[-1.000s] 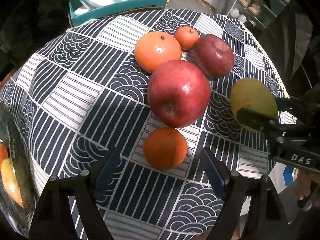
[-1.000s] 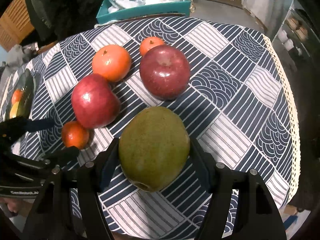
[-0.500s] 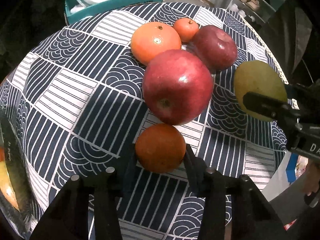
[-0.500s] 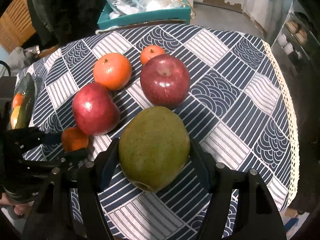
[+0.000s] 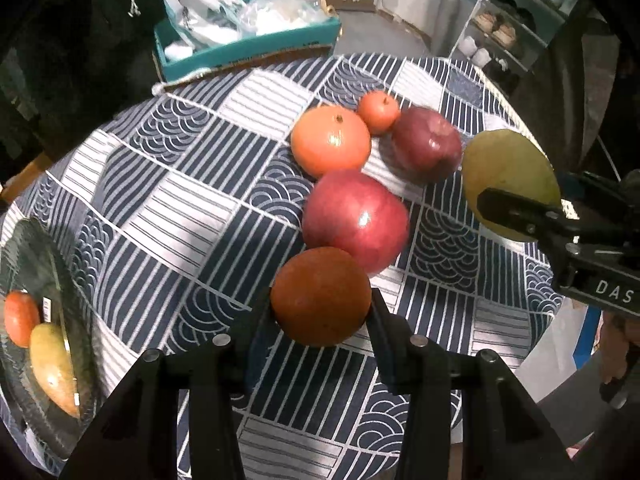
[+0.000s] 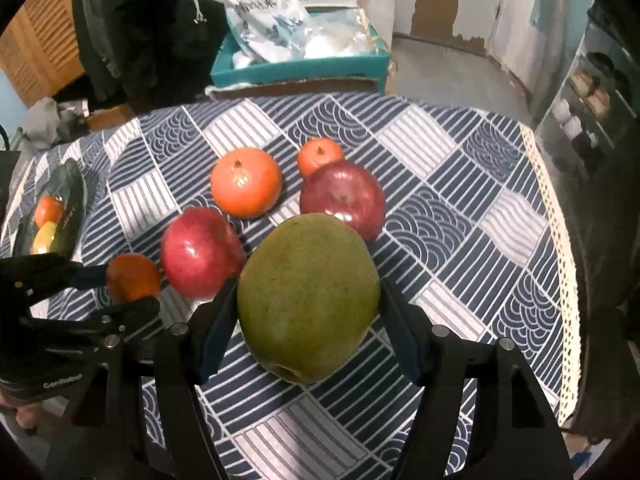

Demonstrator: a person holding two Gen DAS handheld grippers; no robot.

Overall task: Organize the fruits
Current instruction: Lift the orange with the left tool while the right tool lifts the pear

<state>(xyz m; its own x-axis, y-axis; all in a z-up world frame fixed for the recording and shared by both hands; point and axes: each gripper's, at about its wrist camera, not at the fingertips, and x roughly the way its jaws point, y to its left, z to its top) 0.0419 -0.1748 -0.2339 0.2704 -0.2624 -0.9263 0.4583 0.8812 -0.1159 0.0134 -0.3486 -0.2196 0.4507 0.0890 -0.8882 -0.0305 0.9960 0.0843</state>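
"DAS" reads white on the right gripper (image 5: pixel 516 208), clamped round a matte green mango (image 6: pixel 308 300); the left gripper (image 5: pixel 320 320) (jaws clenched) grips a dimpled tangerine (image 5: pixel 320 296) above the patterned table (image 5: pixel 192 200).

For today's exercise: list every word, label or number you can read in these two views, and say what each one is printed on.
"DAS": white letters on the right gripper body, left wrist view.
"GenRobot", roughly; small and blurred: on the left gripper body, right wrist view.
Dark characters on the white bag in the teal box: too blurred to read.
Sticker on the dark tray: too small to read.
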